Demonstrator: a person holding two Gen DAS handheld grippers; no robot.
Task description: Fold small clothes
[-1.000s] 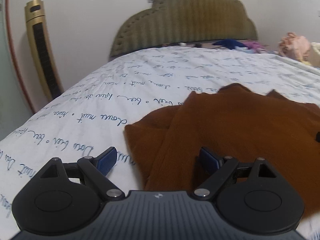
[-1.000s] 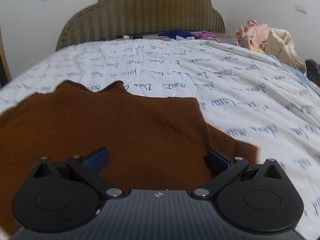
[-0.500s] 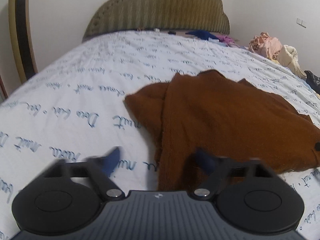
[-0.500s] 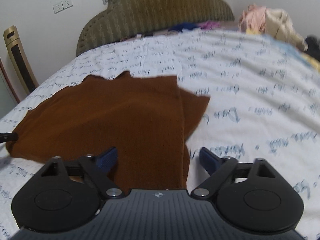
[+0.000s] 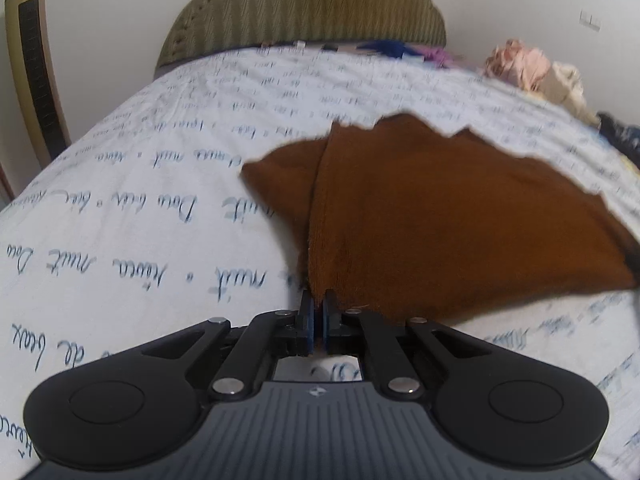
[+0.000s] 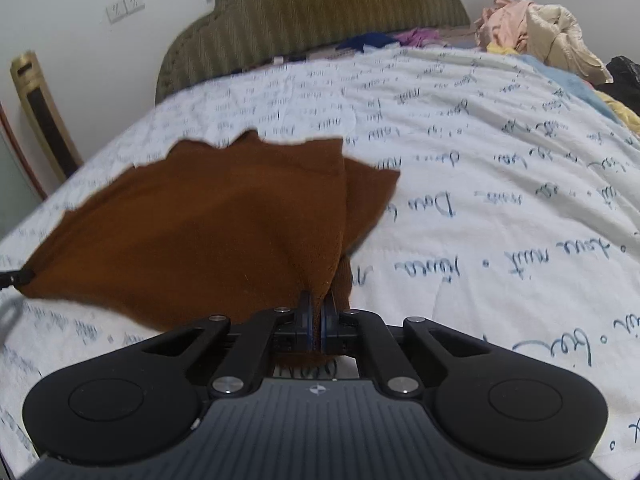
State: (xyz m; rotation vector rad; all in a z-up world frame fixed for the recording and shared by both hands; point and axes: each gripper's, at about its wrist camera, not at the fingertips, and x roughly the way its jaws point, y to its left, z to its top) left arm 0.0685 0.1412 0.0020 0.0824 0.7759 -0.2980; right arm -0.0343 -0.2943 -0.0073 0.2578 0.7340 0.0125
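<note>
1. Brown knit garment [image 5: 460, 216]: it lies on the bed [image 5: 120, 208], filling the centre and right of the left wrist view and the left and centre of the right wrist view, its near edge drawn up toward both grippers.
2. Left gripper [image 5: 319, 316]: at the lower centre of its view, its jaws have just been closing and now clamp a near corner of the garment, with only a sliver of cloth between the blue pads.
3. A folded-under flap [image 5: 280, 184] sticks out at the left of the garment in the left wrist view; in my judgement it could slide free or bunch when the cloth is lifted, leaving a crooked fold.
4. Right gripper [image 6: 319, 318]: at the lower centre of its view, its jaws have just been closing too and now pinch the opposite near corner, apparently several layers thick.
5. Risks: the left bite looks shallow, so a quick pull may strip the knit out; uneven lifting by the two hands would skew the edge; the soft sheet may drag along with the garment.
6. Loose clothes [image 6: 536, 28] are piled at the upper right, well apart from the work.
</note>
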